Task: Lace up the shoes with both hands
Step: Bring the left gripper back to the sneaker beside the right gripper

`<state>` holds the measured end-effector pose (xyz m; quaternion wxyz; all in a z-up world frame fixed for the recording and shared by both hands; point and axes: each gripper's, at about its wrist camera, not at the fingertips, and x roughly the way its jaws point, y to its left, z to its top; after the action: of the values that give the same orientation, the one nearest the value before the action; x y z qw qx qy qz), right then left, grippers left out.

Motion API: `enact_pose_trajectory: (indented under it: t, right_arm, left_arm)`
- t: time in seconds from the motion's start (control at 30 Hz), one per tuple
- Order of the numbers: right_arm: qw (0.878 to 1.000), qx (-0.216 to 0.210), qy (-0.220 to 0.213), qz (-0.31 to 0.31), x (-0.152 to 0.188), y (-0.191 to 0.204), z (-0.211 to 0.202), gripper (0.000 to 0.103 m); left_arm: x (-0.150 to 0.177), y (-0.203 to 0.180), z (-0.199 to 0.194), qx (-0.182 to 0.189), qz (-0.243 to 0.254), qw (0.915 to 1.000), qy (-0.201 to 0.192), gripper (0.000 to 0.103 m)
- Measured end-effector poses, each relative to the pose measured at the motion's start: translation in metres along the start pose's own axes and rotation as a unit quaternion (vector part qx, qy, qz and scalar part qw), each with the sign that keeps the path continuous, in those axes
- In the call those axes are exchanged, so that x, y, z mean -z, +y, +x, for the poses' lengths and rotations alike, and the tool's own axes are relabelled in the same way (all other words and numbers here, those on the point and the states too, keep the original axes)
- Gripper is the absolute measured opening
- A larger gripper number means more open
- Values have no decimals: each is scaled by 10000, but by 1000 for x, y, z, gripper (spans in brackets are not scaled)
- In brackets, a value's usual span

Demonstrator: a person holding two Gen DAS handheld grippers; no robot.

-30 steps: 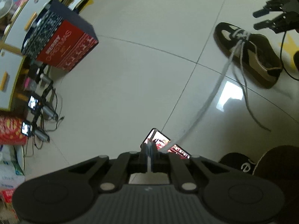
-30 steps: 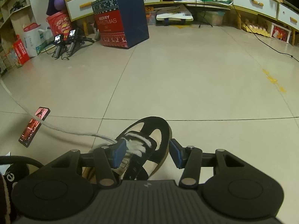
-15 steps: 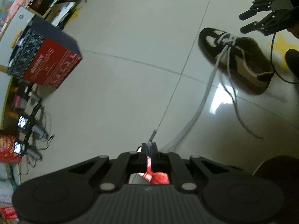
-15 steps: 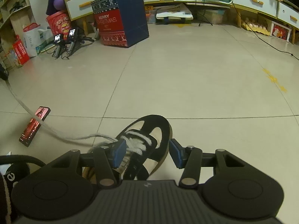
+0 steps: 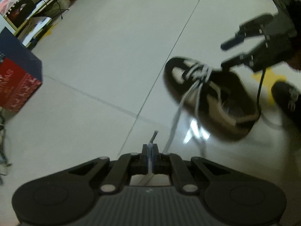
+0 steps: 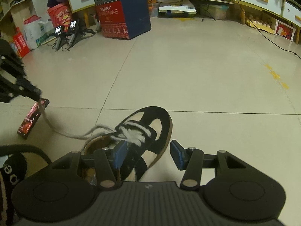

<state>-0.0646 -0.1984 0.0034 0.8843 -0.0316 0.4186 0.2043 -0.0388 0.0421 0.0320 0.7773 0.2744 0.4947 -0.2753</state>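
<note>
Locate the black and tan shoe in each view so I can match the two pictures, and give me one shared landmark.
Left wrist view: the shoe lies right of centre on the floor tiles, toe toward upper left, laces trailing down toward the camera.
Right wrist view: the shoe sits low at centre, just beyond the hand-held gripper's fingers, toe pointing up and right.
Shared landmark: the red and navy Christmas box.

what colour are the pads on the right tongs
Blue pads, on black arms; the right wrist view shows them best.
</note>
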Motion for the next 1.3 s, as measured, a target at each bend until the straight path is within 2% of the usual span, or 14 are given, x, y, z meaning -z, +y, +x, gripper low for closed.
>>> enact_pose_trajectory:
  t: [0.1,0.23,0.37,0.67,0.8,1.0,1.1,1.17,1.3]
  right_arm:
    - [9999,37,9,146,2,-2,0,53]
    - [9998,3,104,187,0,-1,7,53]
    - [9998,14,156,100,-3,2,11,53]
    - [9997,46,174,180,10,3,3,53]
    - [9996,25,220,147,8,4,5,53]
    - [9995,68,190,243,13,5,0,53]
    - [9992,-63,246,295,13,6,6,52]
    - [9993,-99,272,240,9,7,7,42]
    - [9994,-134,270,185,6,10,5,31]
  left_arm:
    - [-14,-7,13,265,-412,9982,-347,3]
    - [-34,-24,23,542,-689,9926,-838,3]
    - [-48,-37,26,800,-711,9883,-1088,3]
    - [-52,-56,39,1149,-637,9848,-1138,3]
    - [-48,-54,47,1319,-845,9816,-1090,3]
    - [-49,-50,50,1430,-905,9791,-1127,3]
    - [-47,-48,48,1437,-917,9785,-1163,3]
    - [-46,-46,51,1513,-1001,9768,-1136,3]
    - [-51,-45,59,1748,-1019,9733,-1082,3]
